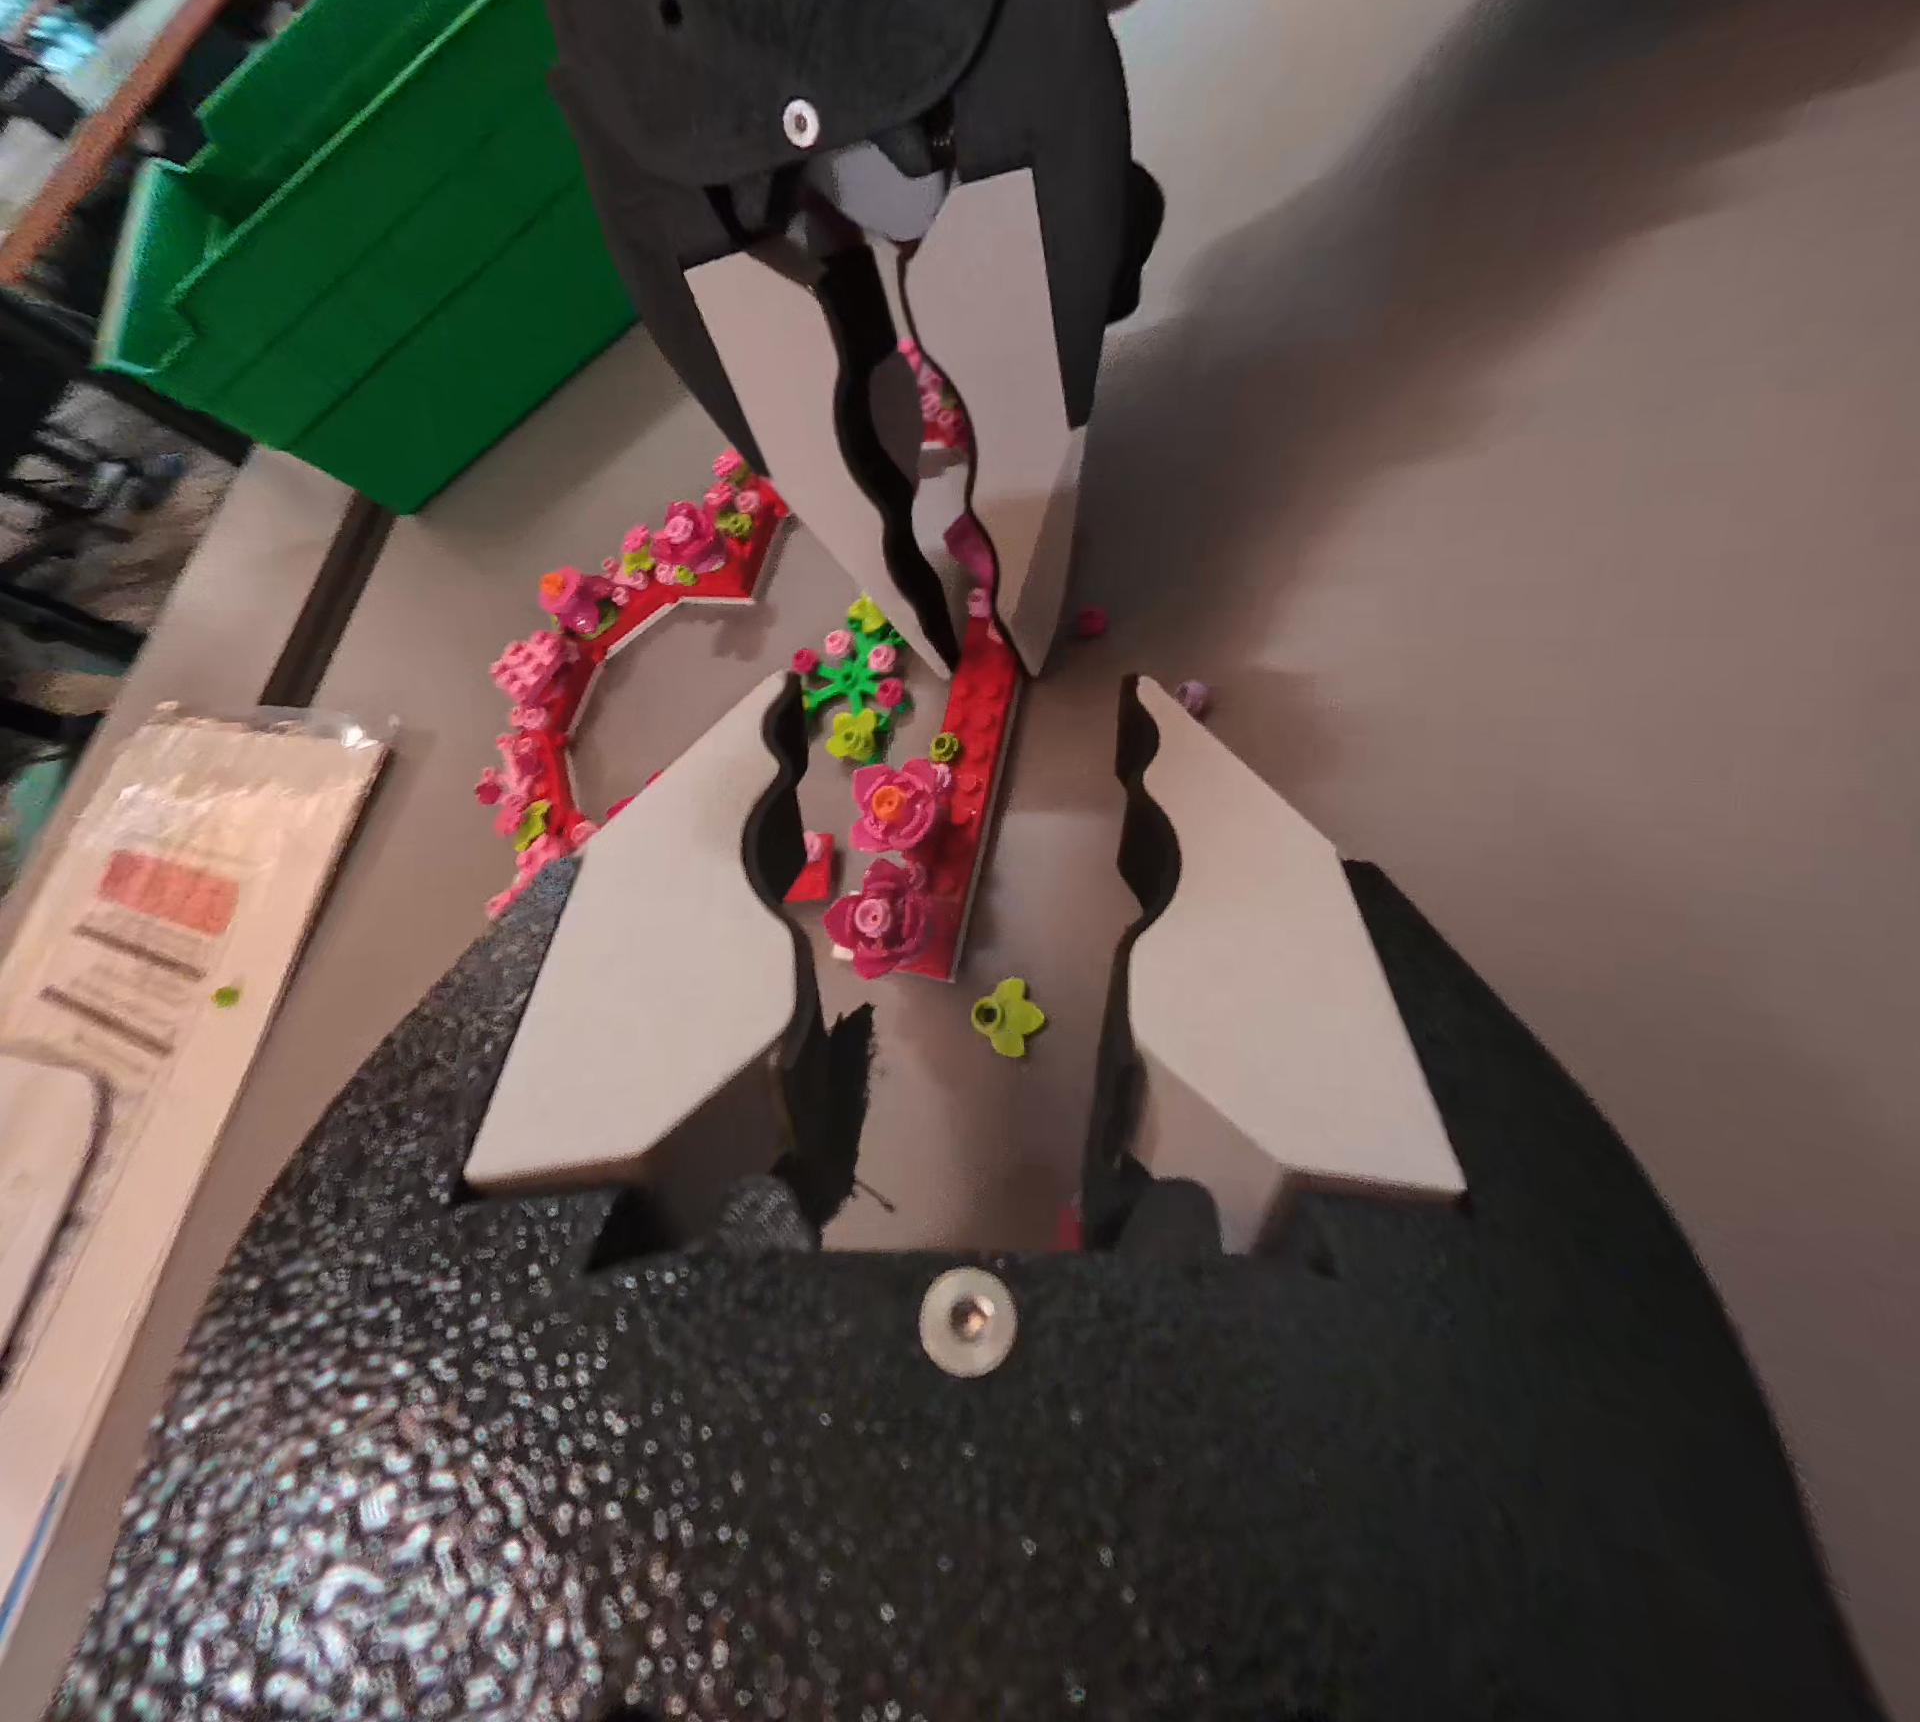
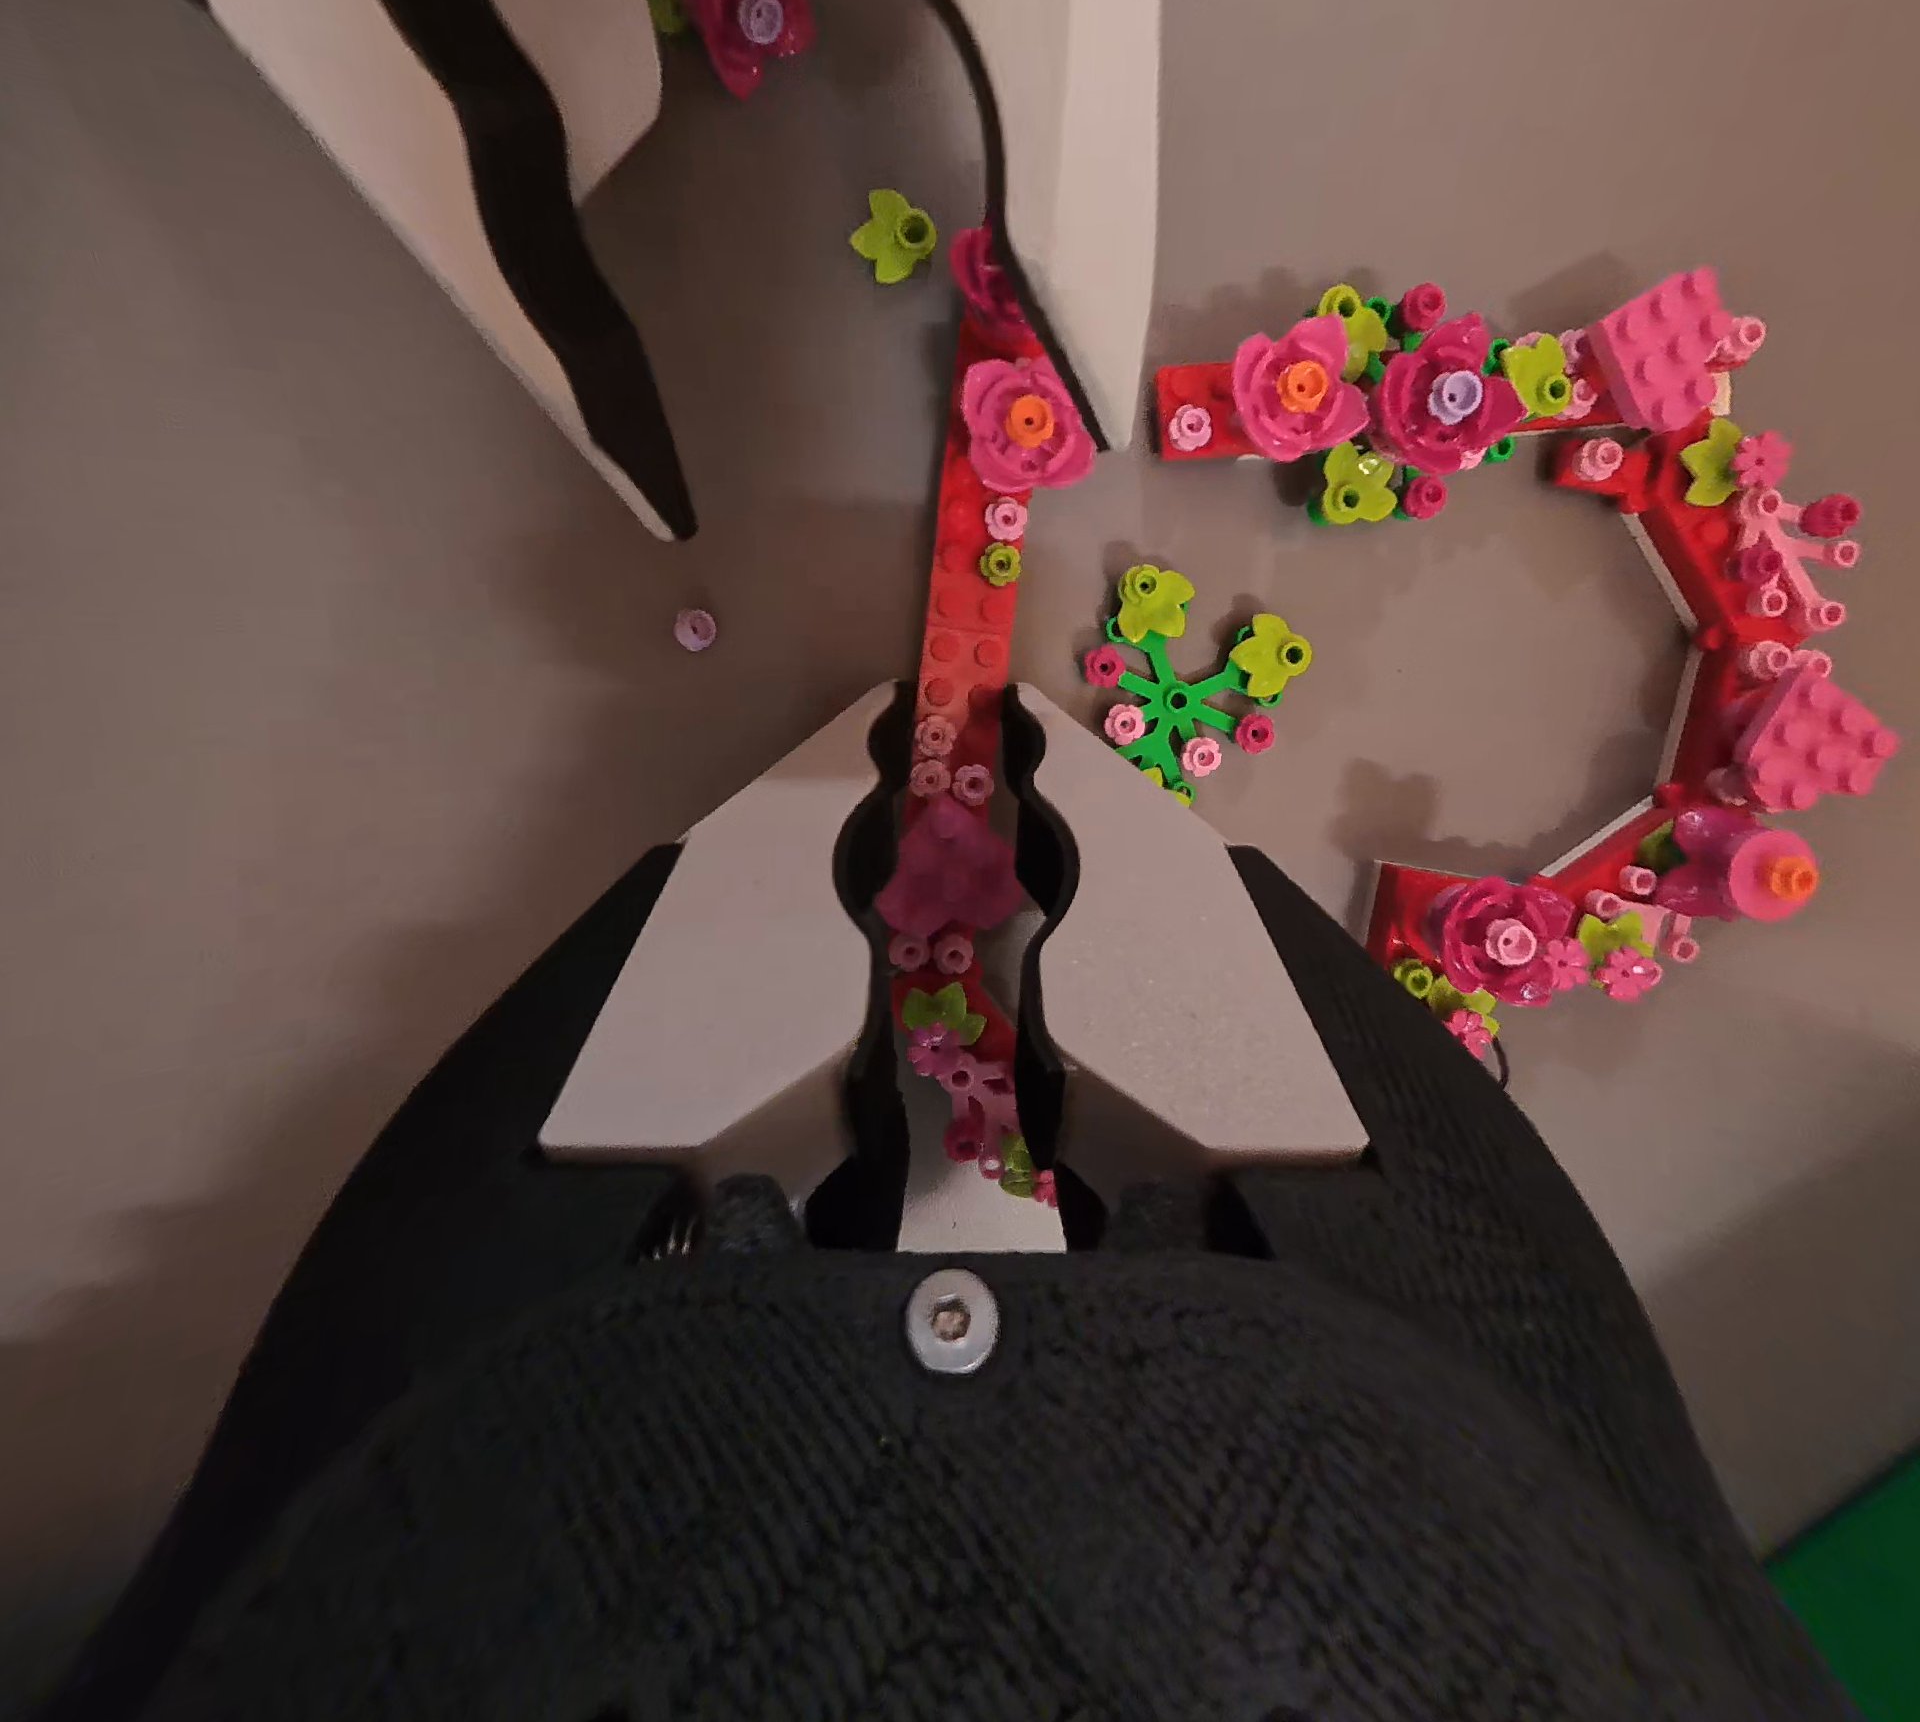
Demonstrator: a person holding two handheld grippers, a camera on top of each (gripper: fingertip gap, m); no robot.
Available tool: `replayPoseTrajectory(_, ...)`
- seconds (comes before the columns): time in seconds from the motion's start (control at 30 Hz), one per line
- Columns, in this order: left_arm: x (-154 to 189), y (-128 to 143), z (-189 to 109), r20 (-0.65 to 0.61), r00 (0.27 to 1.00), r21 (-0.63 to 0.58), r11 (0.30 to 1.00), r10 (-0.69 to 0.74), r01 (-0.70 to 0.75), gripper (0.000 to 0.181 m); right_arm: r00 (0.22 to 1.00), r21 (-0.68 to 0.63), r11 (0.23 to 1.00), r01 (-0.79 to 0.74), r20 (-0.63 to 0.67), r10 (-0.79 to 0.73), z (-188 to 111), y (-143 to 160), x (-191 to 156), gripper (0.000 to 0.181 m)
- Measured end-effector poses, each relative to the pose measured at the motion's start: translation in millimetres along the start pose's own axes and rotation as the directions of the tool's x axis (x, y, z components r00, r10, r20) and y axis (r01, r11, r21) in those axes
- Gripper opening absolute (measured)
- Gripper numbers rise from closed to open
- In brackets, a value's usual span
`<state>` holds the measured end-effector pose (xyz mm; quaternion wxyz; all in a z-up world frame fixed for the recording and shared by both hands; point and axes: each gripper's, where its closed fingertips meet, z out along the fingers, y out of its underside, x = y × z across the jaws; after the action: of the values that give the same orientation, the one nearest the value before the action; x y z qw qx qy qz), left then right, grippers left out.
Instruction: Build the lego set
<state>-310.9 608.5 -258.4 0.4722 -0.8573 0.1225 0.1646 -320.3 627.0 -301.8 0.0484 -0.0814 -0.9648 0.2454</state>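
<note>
A straight red lego strip (image 2: 961,623) with pink roses and small flowers lies on the grey table. My right gripper (image 2: 958,690) is shut on one end of it; in the left wrist view it (image 1: 992,664) comes down from above onto the strip (image 1: 982,737). My left gripper (image 1: 961,696) is open and empty, its fingers either side of the strip's other end. In the right wrist view it (image 2: 894,483) has one finger (image 2: 1081,218) against the strip by a rose. A curved red arc (image 2: 1704,550) covered in flowers lies beside it, and also shows in the left wrist view (image 1: 582,675).
A green leaf piece (image 2: 1179,696) with small flowers lies between strip and arc. Loose on the table: a lime leaf (image 2: 894,233), a magenta rose (image 2: 748,10), a lavender stud (image 2: 694,630). Green bins (image 1: 384,218) and a bagged booklet (image 1: 156,945) sit at the left. The grippers' ends are close to 5 cm from one another. Both grippers' tips are roughly 12 cm from the curved red arc (image 2: 1704,550). It turns up in the left wrist view (image 1: 544,779) as well.
</note>
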Motion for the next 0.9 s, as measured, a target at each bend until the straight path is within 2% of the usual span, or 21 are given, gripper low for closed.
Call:
replayPoseTrajectory(0.13, -7.1, 8.0, 3.4, 0.167, 0.978, -0.078, 0.990, 0.125, -0.113, 0.061, 1.000, 0.016, 1.000, -0.012, 0.005, 0.012, -1.2, -1.7, 0.8, 0.015)
replayPoseTrajectory(0.27, -13.2, 14.1, 8.7, 0.265, 0.874, -0.215, 0.909, 0.406, -0.357, 0.057, 0.999, 0.065, 0.997, -0.045, 0.027, 0.043, -6.9, -5.5, 1.5, 0.015)
replayPoseTrajectory(0.47, -14.9, 16.3, 16.7, 0.254, 0.699, -0.342, 0.738, 0.669, -0.581, 0.051, 0.997, 0.089, 0.994, -0.066, 0.047, 0.062, -9.2, -5.0, 2.2, 0.015)
replayPoseTrajectory(0.6, -13.4, 19.6, 18.4, 0.230, 0.579, -0.401, 0.618, 0.782, -0.676, 0.038, 0.996, 0.093, 0.993, -0.072, 0.055, 0.067, -8.5, -4.1, 2.9, 0.015)
replayPoseTrajectory(0.9, -8.9, 28.4, 23.2, 0.178, 0.496, -0.441, 0.519, 0.850, -0.732, 0.012, 0.995, 0.098, 0.992, -0.079, 0.067, 0.073, -7.5, -3.1, 3.2, 0.015)
